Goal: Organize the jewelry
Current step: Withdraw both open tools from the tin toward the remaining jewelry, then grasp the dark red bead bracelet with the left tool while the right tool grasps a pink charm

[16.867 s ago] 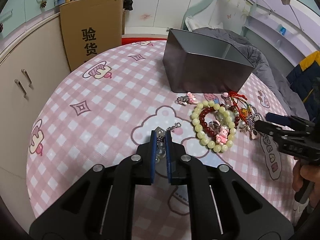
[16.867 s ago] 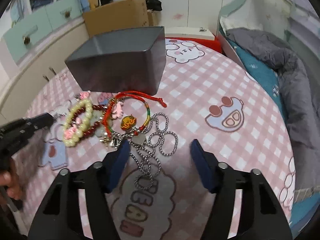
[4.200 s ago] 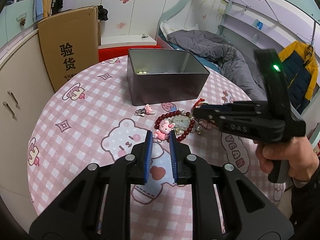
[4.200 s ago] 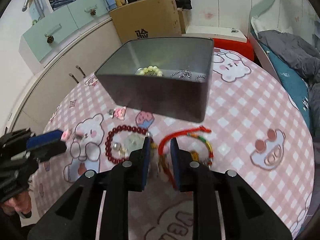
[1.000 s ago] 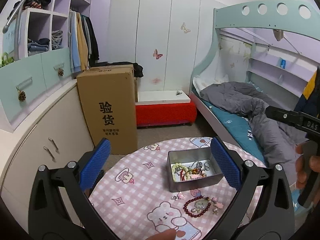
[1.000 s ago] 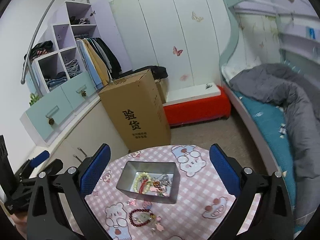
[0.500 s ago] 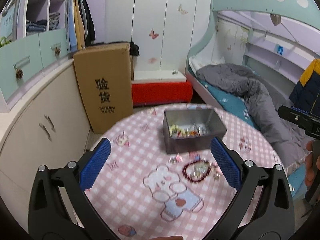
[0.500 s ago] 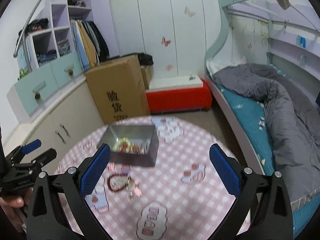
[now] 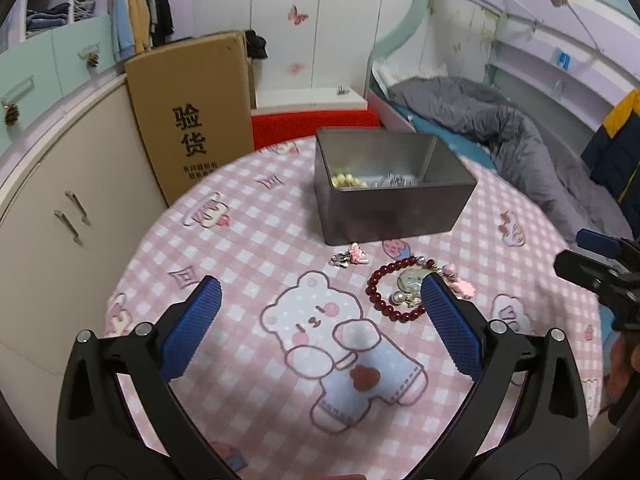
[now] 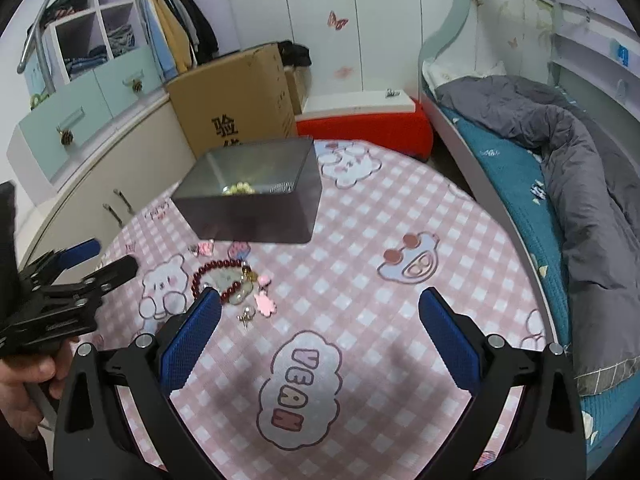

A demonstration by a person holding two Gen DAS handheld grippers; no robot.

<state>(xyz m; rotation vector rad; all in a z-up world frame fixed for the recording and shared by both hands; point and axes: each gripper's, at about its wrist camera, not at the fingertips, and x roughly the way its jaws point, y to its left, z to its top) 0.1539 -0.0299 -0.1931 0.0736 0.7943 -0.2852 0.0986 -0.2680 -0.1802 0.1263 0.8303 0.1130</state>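
Left gripper [image 9: 320,316]: I read its blue-padded fingers spread wide apart, nothing between them, above the pink checked tablecloth [image 9: 248,240].
Right gripper [image 10: 320,320]: I read the same, fingers wide apart and empty, over the "VEAN" cloud print.
Metal box [image 9: 394,212]: grey, lidless, standing upright toward the far side of the round table. I see pale green beads [image 9: 347,180] and silver chain pieces on its floor.
Red bead bracelet [image 9: 384,304]: flat on the cloth, in front of the box and apart from it. A pale round pendant [image 9: 412,280] lies inside its loop.
Pink charms [image 10: 265,300]: loose on the cloth, just beside the bracelet on its right.
Small pink keychain charm [image 9: 352,256]: on the cloth just in front of the box's near wall.
Person's hands: I see one hand [image 10: 24,392] gripping the left gripper's handle; the other barely shows at the left view's right edge.
Cardboard box [image 9: 192,116]: standing behind the table, against the cabinets.
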